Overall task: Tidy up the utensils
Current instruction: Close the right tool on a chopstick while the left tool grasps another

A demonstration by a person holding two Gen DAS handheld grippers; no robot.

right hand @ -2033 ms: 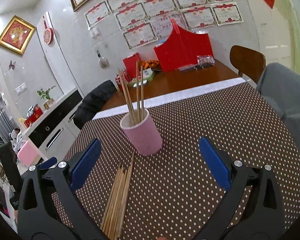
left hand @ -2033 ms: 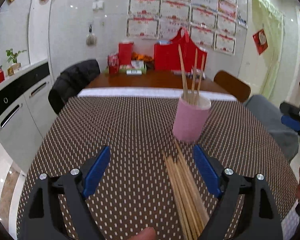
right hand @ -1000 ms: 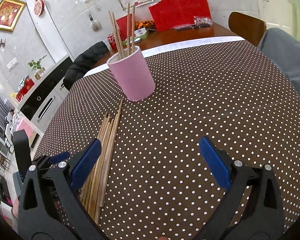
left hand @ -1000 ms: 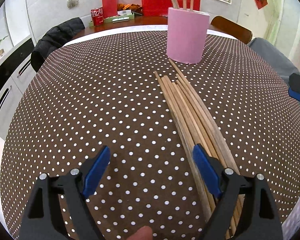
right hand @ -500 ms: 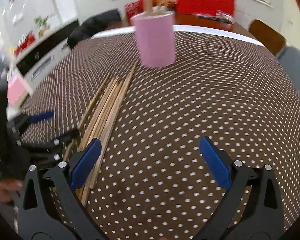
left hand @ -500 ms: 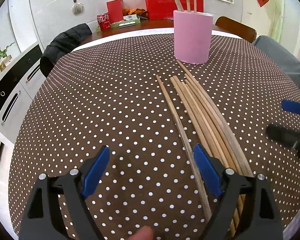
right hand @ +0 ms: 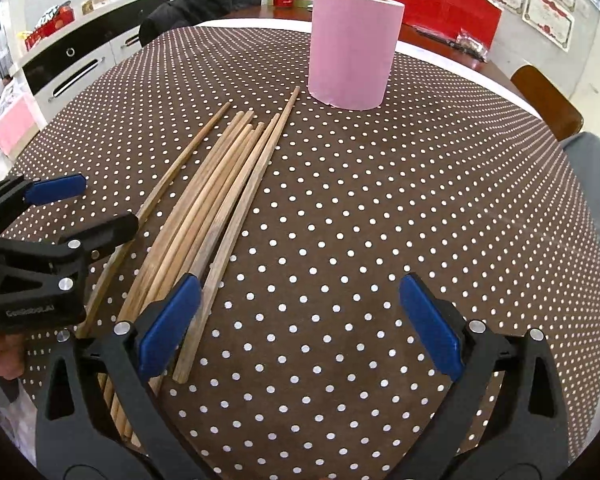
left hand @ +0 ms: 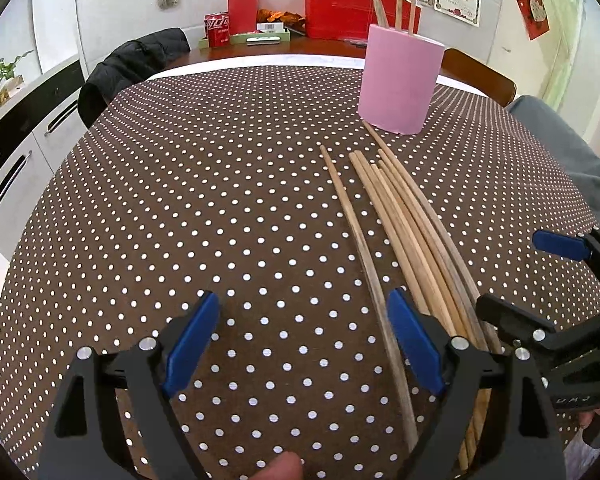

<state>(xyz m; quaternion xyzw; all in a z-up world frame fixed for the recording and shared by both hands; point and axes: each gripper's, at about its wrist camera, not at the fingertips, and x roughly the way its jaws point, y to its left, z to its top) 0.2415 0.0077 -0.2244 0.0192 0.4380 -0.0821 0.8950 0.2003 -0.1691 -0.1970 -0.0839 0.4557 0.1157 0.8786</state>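
Several wooden chopsticks (left hand: pixel 412 220) (right hand: pixel 228 192) lie in a loose bundle on the brown dotted tablecloth (left hand: pixel 220 200). One chopstick (left hand: pixel 356 232) (right hand: pixel 180 172) lies apart on the bundle's left. Behind them stands a pink cup (left hand: pixel 400 84) (right hand: pixel 354 48) holding three upright chopsticks. My left gripper (left hand: pixel 300 320) (right hand: pixel 80 210) is open and low over the table, with the lone chopstick just inside its right finger. My right gripper (right hand: pixel 300 304) (left hand: pixel 536 280) is open at the bundle's near ends; the rightmost stick lies just inside its left finger.
A chair with a black jacket (left hand: pixel 132 64) stands at the far left and a wooden chair (left hand: pixel 480 76) at the far right. Red boxes and a cola can (left hand: pixel 218 30) sit at the table's back. White cabinets (left hand: pixel 16 148) run along the left. A grey-clad leg (left hand: pixel 560 148) is on the right.
Both grippers have come down from high above the table to the near ends of the chopsticks. One chopstick now lies apart from the bundle. The right gripper has swung left toward the bundle.
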